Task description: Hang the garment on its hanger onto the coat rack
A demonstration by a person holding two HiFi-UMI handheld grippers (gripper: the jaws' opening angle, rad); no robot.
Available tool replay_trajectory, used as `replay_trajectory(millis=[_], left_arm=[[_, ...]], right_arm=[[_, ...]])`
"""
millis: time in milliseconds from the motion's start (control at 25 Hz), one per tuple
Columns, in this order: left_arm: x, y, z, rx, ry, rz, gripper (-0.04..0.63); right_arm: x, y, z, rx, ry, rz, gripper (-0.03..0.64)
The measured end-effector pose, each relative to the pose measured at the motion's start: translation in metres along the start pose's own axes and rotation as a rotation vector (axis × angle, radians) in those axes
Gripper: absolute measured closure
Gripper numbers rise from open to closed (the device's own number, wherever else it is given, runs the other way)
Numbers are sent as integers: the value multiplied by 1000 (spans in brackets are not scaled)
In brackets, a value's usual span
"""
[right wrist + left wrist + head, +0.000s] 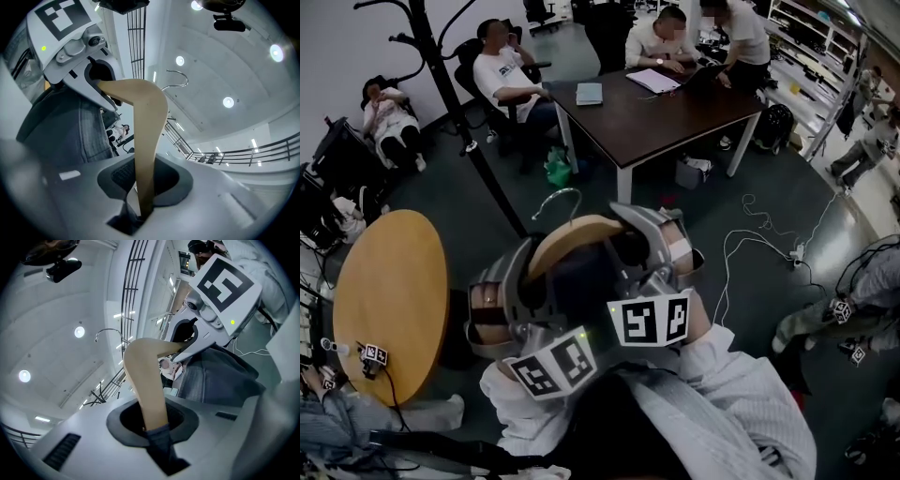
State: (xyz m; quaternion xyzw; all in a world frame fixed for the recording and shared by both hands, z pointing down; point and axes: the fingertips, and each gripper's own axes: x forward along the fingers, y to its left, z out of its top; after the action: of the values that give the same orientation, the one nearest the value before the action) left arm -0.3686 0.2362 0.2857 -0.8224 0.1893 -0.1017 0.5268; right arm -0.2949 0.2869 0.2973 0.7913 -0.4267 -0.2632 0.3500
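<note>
Only the left gripper view is showing the left hand-held gripper (154, 430) clamping one wooden arm of the hanger (145, 380) together with a fold of the dark garment (220, 376). The right gripper view is showing the right hand-held gripper (140, 206) pinching the other arm. Both views are looking up at the ceiling, with the hook (108, 329) standing free at twelve o'clock. Only the head view is showing the rack (450, 94), rising at eleven o'clock, well apart from the hanger. A round counter (389, 281) is lying at nine o'clock. Seated people (502, 75) are crowding the rack's foot. A dark counter (666, 117) is standing at one o'clock, and cables (741, 244) are trailing at three o'clock.
</note>
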Motion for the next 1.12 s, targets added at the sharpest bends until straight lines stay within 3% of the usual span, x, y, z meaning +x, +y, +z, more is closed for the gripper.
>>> replay_trajectory(millis=[480, 840, 1120], left_arm=[[45, -18, 7, -53, 14, -26, 546], [162, -23, -7, -65, 14, -33, 546], [271, 0, -32, -50, 36, -1, 546]], right_arm=[[26, -16, -37, -6, 2, 3, 540], [126, -38, -94, -13, 9, 13, 540], [238, -60, -122, 1, -51, 45, 538]])
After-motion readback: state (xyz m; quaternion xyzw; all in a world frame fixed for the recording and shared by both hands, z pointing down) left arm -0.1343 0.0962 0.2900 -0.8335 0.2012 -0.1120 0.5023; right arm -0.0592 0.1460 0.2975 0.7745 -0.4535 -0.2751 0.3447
